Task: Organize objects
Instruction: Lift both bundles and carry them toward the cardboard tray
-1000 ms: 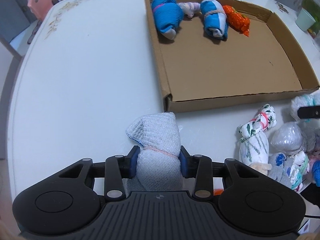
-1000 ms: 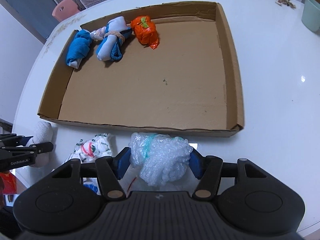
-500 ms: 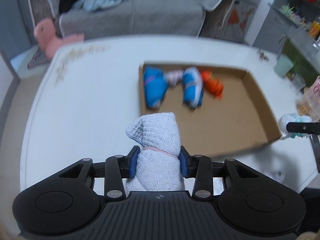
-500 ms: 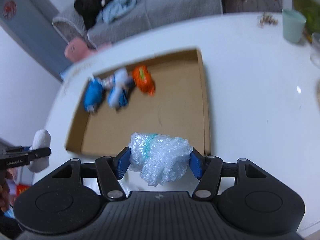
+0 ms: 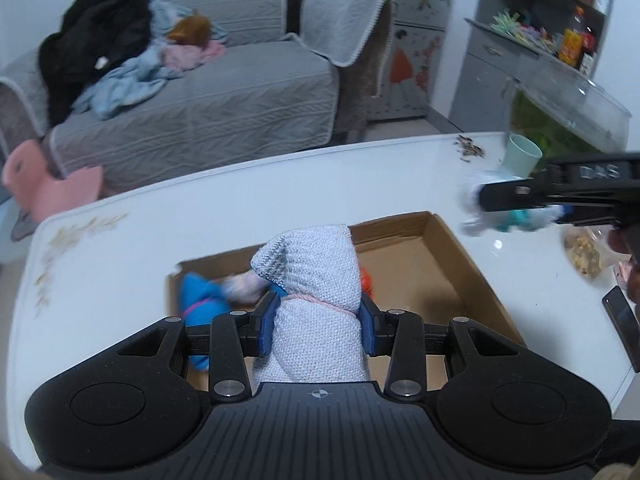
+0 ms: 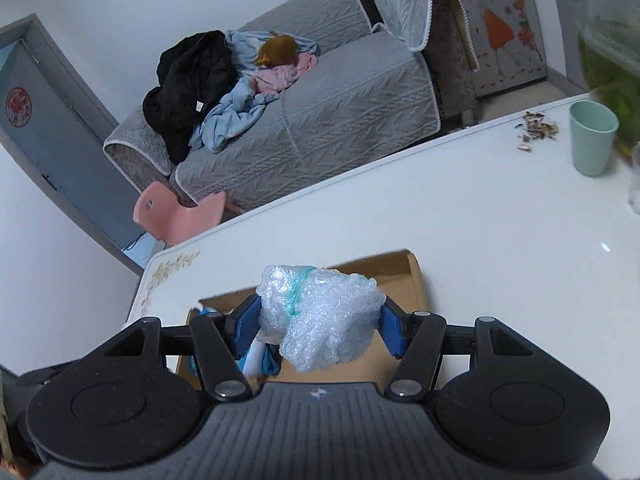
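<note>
My left gripper is shut on a rolled grey knitted bundle tied with a pink band, held in the air above the near part of the cardboard tray. A blue bundle lies in the tray's far left corner; an orange one is mostly hidden behind the grey bundle. My right gripper is shut on a clear bubble-wrap bundle with a teal band, above the tray. The right gripper also shows in the left wrist view, high at the right.
The white table carries a mint cup and scattered seed husks at the far right. A dark phone and a snack bag lie right of the tray. A grey sofa and pink chair stand beyond.
Both grippers rose and tilted up with their bundles, so the sofa and room now fill the upper views. The tray now sits low, partly hidden behind both bundles.
</note>
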A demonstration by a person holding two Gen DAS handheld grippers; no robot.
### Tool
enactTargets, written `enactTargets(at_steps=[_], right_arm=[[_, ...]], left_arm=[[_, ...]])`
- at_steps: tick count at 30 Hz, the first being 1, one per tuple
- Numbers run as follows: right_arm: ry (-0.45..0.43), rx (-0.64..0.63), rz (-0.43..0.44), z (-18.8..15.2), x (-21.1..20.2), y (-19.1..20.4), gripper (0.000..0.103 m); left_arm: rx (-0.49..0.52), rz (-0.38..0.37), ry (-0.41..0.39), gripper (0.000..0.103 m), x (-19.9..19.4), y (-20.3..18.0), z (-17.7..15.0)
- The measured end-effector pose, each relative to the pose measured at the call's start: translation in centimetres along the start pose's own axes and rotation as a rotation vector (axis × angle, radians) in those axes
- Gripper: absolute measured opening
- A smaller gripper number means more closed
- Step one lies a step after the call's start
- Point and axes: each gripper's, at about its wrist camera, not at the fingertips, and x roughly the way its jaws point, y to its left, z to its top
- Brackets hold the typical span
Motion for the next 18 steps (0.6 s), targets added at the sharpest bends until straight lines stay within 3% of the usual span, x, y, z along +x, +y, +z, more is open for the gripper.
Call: enactTargets(at_steps=[9, 18], right_arm=[[0.016, 0.024, -0.024, 0.7, 2.6, -1.4, 0.057], [0.047, 0.086, -0.084, 1.0, 5.3, -2.7, 0.058]], left_arm=[[-0.016, -0.046, 0.036, 0.046, 7.5, -2.4, 2.4], [-0.062, -0.081, 0.072, 0.046, 12.7, -3.7, 2.0]])
